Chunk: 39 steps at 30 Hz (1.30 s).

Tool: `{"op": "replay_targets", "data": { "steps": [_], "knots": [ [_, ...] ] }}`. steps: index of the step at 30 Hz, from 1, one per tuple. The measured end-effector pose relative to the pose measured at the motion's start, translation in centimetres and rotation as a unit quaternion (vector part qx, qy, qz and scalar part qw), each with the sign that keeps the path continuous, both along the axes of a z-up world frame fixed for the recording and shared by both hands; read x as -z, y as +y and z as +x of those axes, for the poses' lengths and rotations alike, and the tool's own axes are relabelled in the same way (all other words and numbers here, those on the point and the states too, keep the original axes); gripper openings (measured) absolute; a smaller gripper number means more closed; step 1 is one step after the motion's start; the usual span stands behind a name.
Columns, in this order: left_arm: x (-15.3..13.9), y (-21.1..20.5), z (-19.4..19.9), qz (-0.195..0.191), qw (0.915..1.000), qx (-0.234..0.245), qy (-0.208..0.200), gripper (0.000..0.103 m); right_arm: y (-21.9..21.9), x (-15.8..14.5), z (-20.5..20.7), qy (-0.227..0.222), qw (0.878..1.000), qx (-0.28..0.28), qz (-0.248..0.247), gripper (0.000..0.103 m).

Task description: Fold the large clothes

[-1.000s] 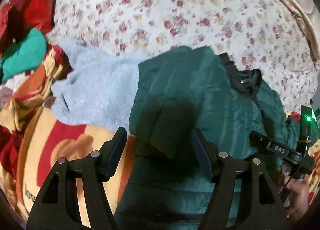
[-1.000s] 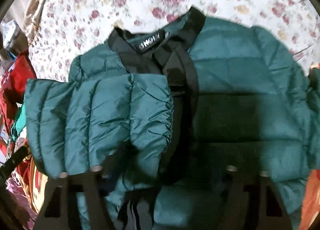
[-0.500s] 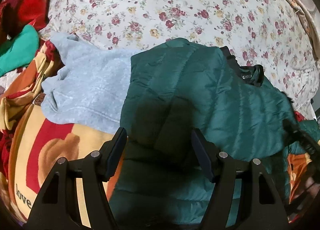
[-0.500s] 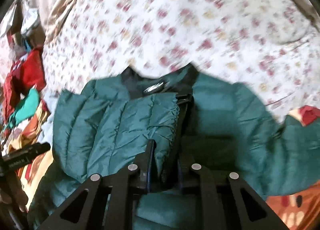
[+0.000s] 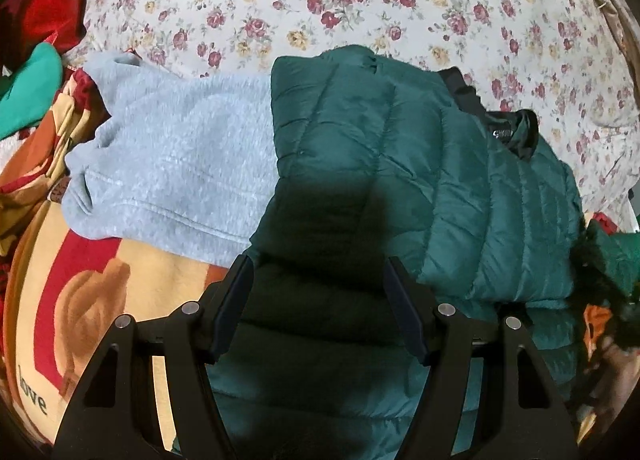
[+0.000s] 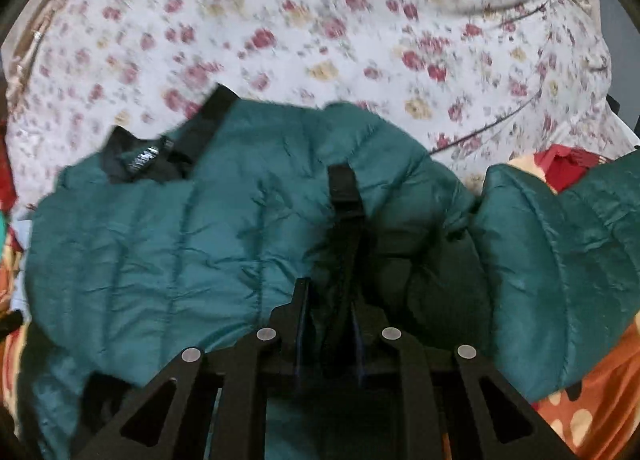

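A dark green puffer jacket with a black collar lies on the floral bedsheet. One sleeve is folded across its front. My left gripper is open and empty, just above the jacket's lower left part. My right gripper is shut on the jacket's black-edged front placket, holding it pulled up over the body. The other sleeve lies out to the right.
A grey fleece sweater lies left of the jacket, touching it. Under both is an orange, red and cream blanket. Red and teal clothes are piled at the far left. A red item lies at the right.
My right gripper has closed on the jacket's front edge and pulled it to the right and up. The left gripper has stayed open and backed off a little.
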<state>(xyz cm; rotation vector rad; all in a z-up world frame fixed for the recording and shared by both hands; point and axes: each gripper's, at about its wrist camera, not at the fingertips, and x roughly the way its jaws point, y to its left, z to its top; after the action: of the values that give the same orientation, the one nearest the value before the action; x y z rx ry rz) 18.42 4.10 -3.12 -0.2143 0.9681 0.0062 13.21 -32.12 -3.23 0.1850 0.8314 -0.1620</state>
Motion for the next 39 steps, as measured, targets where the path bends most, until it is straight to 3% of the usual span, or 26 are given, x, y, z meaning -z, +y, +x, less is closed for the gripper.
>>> {"op": "replay_targets", "data": {
  "steps": [2,3,4,6,8,11,15,17,19,26,33,39],
  "knots": [
    [-0.5,-0.2,-0.1,-0.002,1.0,0.0,-0.009,0.067,-0.4,0.1,0.2,0.0,1.0,0.0,0.013,0.02],
    [-0.8,-0.3,-0.1,-0.001,0.9999,0.0,-0.015,0.067,-0.5,-0.2,0.0,0.001,1.0,0.003,0.016,0.035],
    [-1.1,-0.4,0.0,-0.001,0.9998,0.0,-0.02,0.067,-0.7,-0.7,-0.5,-0.003,1.0,0.01,0.016,0.043],
    [-1.5,-0.7,0.3,0.0,0.9997,0.002,-0.026,0.067,-0.8,-1.6,-1.6,-0.018,1.0,0.015,0.018,0.051],
    [-1.6,-1.2,0.8,0.002,0.9995,0.005,-0.03,0.067,-0.2,-2.9,-2.7,-0.035,0.999,0.01,0.012,0.052],
    [-1.6,-2.0,1.4,0.009,0.9992,0.008,-0.038,0.067,2.0,-4.1,-3.3,-0.054,0.997,-0.042,0.022,0.052],
    [-0.7,-3.3,2.4,0.024,0.9992,0.015,-0.028,0.067,5.3,-2.2,-1.4,-0.009,0.994,-0.11,0.011,0.052],
    [0.1,-3.7,2.9,0.028,0.9993,0.016,-0.019,0.067,5.6,-0.1,0.1,0.022,0.995,-0.101,-0.004,0.052],
    [0.8,-4.0,3.4,0.031,0.9993,0.013,-0.016,0.067,5.4,0.9,1.4,0.022,0.996,-0.09,-0.006,0.052],
    [1.6,-4.5,5.1,0.032,0.9993,-0.004,-0.02,0.079,5.9,0.8,4.9,0.005,0.996,-0.08,-0.03,0.052],
    [2.3,-5.0,5.4,0.049,0.9986,0.001,-0.021,0.082,4.4,-1.0,3.0,0.002,0.997,-0.076,0.015,0.052],
    [2.6,-5.2,5.4,0.057,0.9981,0.001,-0.024,0.083,4.0,-1.5,1.8,-0.02,0.997,-0.071,0.022,0.052]
  ]
}}
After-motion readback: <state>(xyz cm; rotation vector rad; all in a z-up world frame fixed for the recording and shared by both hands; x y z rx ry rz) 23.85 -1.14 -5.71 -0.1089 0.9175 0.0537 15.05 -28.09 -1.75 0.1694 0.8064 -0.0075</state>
